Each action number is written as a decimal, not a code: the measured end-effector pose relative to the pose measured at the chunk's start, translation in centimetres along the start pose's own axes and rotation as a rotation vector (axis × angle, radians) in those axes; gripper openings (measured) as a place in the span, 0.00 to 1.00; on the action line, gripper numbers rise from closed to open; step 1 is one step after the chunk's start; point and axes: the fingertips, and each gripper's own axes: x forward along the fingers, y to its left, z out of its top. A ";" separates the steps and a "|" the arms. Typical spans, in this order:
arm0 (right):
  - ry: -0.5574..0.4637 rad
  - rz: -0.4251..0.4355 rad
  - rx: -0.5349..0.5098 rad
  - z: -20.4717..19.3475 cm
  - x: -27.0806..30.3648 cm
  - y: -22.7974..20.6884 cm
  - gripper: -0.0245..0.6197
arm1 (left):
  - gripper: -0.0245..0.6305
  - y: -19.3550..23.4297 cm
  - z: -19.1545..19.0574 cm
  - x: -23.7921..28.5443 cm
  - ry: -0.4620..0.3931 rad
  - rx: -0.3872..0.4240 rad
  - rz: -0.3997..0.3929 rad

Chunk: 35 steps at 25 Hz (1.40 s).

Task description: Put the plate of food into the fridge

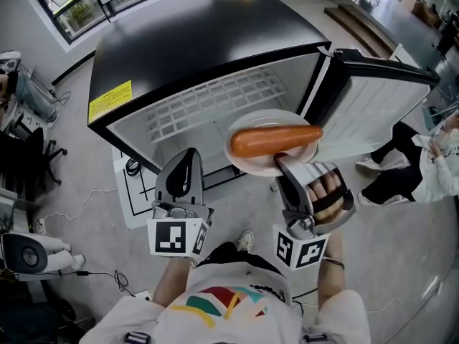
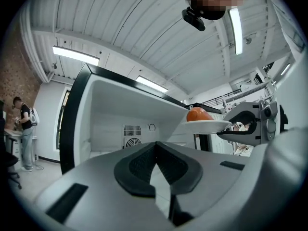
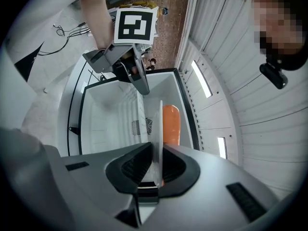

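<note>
A white plate [image 1: 251, 126] carrying an orange, carrot-like food [image 1: 276, 140] hangs in front of the open fridge [image 1: 201, 41]. My right gripper [image 1: 287, 162] is shut on the plate's near rim. In the right gripper view the plate [image 3: 159, 138] stands edge-on between the pads of my right gripper [image 3: 158, 150], with the food [image 3: 171, 124] on its right side. My left gripper [image 1: 186, 165] hovers left of the plate, shut and holding nothing. From the left gripper view, with my left gripper [image 2: 155, 146] low in the middle, the plate [image 2: 207, 124] sits at the right before the white fridge interior [image 2: 130, 124].
The fridge door [image 1: 373, 99] stands open to the right. A wire shelf [image 1: 215, 102] shows inside. A seated person [image 1: 430, 163] is at the far right. Office chairs [image 1: 29, 149] and cables lie on the floor at the left. Another person [image 2: 24, 129] stands far off.
</note>
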 end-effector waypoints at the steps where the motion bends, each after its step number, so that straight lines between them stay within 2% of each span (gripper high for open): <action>1: -0.011 0.005 0.002 0.0 0.3 0.2 0.09 | 0.05 0.2 -0.2 0.0 0.006 -0.006 0.010; 9: -0.062 0.064 -0.010 0.6 1.8 1.9 0.09 | 0.05 1.0 -1.4 0.2 0.026 -0.001 0.048; 22: -0.115 0.071 -0.069 1.0 7.2 0.3 0.09 | 0.05 2.1 -3.4 2.6 0.052 -0.040 0.042; 27: -0.162 0.103 -0.103 1.9 10.4 0.4 0.09 | 0.05 3.0 -3.1 3.4 0.033 -0.056 0.049; 35: -0.202 0.185 -0.141 2.7 13.8 1.2 0.09 | 0.05 2.4 -4.1 4.1 0.053 -0.083 0.019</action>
